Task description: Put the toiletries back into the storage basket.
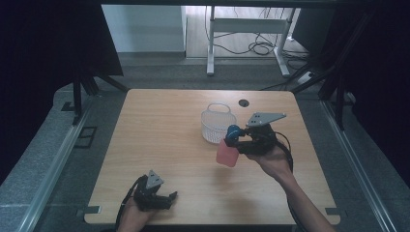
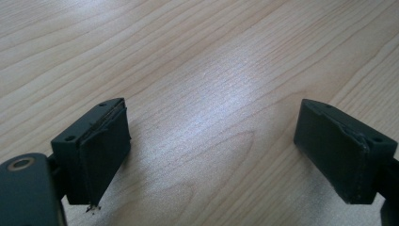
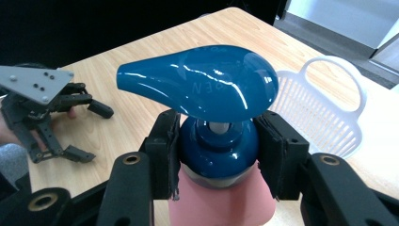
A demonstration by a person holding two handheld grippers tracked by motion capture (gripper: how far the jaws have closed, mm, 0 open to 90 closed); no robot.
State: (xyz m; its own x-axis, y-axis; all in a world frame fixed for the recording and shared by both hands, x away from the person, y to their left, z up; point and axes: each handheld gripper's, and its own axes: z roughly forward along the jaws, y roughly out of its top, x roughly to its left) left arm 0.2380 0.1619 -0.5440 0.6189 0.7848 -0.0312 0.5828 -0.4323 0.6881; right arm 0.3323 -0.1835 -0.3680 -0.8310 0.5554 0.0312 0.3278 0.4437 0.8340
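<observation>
Right of center in the high view, the right gripper (image 1: 235,143) had its fingers (image 3: 165,155) clamped on the blue collar of a pink pump bottle (image 1: 227,153), just beside the white mesh basket (image 1: 217,122). The left gripper (image 1: 169,197), lower left over the table (image 1: 159,140), was wide open, gripping nothing.

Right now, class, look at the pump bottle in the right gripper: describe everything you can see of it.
The pump bottle has a pink, matte-looking body and a glossy dark blue pump head with a long spout and faint raised lettering. The right gripper is shut on its blue collar, one black pad on each side. It is upright. In the high view it shows above the wooden table, just in front of the white basket; whether its base touches the table cannot be told.
</observation>
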